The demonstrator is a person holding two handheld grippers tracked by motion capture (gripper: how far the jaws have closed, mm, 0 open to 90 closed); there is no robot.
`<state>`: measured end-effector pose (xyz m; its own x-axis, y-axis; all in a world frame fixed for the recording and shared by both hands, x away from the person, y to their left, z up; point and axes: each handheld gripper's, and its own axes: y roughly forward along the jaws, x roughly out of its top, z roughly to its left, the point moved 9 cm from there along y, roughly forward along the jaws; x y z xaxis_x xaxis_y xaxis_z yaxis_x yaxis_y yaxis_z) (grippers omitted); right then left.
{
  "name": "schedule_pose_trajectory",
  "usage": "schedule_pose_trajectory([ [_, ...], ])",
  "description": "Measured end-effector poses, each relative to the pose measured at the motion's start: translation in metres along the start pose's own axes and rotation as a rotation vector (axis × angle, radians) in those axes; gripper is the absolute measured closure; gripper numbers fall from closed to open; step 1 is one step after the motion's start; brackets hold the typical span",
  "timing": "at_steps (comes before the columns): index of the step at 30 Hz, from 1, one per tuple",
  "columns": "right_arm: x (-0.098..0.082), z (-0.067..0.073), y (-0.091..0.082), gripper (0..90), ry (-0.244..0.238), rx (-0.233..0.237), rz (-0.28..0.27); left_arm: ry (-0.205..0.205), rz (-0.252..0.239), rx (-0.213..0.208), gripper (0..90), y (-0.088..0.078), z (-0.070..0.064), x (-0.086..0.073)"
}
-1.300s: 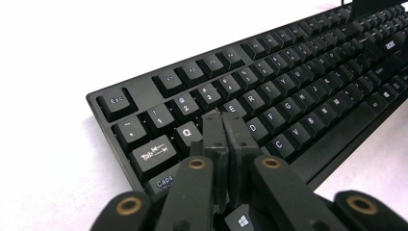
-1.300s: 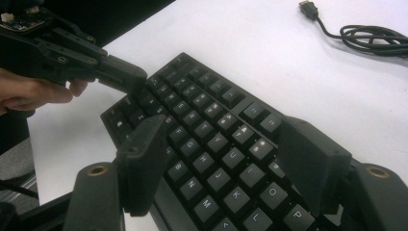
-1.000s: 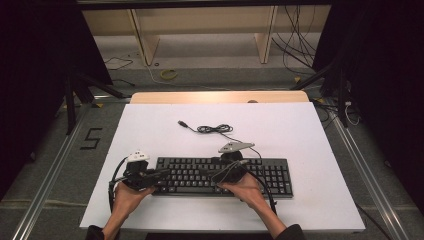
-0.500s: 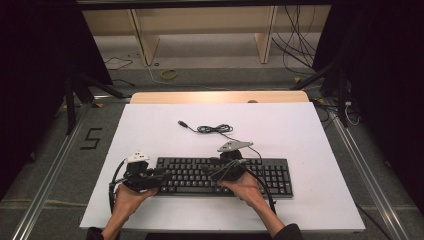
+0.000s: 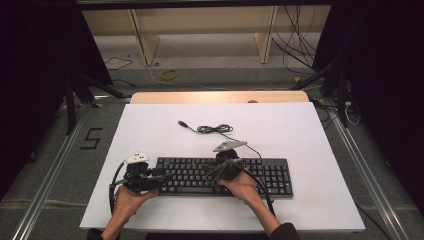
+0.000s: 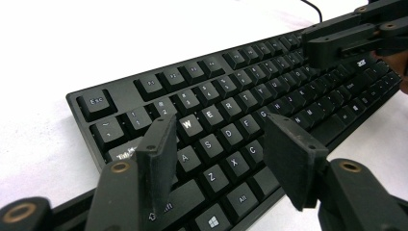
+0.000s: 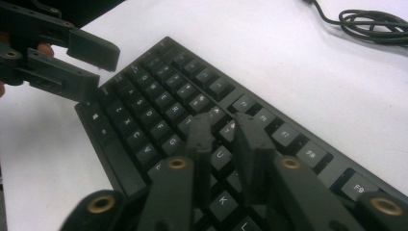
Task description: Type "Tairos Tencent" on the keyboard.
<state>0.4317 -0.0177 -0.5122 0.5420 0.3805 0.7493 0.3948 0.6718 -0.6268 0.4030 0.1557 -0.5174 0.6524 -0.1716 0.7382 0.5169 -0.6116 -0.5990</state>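
High view first: both forearms come in from the bottom edge, the left hand (image 5: 131, 200) cupped under the left gripper (image 5: 161, 176) at the left end of the black keyboard (image 5: 260, 176), the right hand (image 5: 243, 186) holding the right gripper (image 5: 212, 172) over the middle keys. Keyboard sits near the front edge of the white tabletop (image 5: 300, 130).

Left gripper's jaws have just been opening. They're spread apart now with nothing pinched, hovering over the W, E, S, D cluster. Right gripper's jaws have just been closing: only a narrow slot left between them, nothing in it, tips down by the keys above U and K.

Left gripper view is where you can actually read key legends like the Esc key (image 6: 96, 102). Right gripper view gets the coiled cable (image 7: 373, 20) up close; from above it lies well behind the keyboard.

Room-wise: wooden shelf frame (image 5: 265, 35) at the back, loose wires on the grey floor (image 5: 200, 75), and a "5" floor marking (image 5: 91, 138) left of the table.
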Motion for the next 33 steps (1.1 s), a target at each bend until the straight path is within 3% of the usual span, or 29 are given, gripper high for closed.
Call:
schedule_pose_trajectory([
  [12, -0.002, -0.001, 0.012, 89.4, -0.026, -0.021, 0.043, 0.000, -0.015, -0.005, 39.6, -0.002, -0.002, 0.000],
  [33, -0.012, -0.007, 0.017, 90.0, -0.049, -0.069, 0.103, -0.006, -0.024, -0.008, 37.8, -0.003, -0.001, 0.000],
])
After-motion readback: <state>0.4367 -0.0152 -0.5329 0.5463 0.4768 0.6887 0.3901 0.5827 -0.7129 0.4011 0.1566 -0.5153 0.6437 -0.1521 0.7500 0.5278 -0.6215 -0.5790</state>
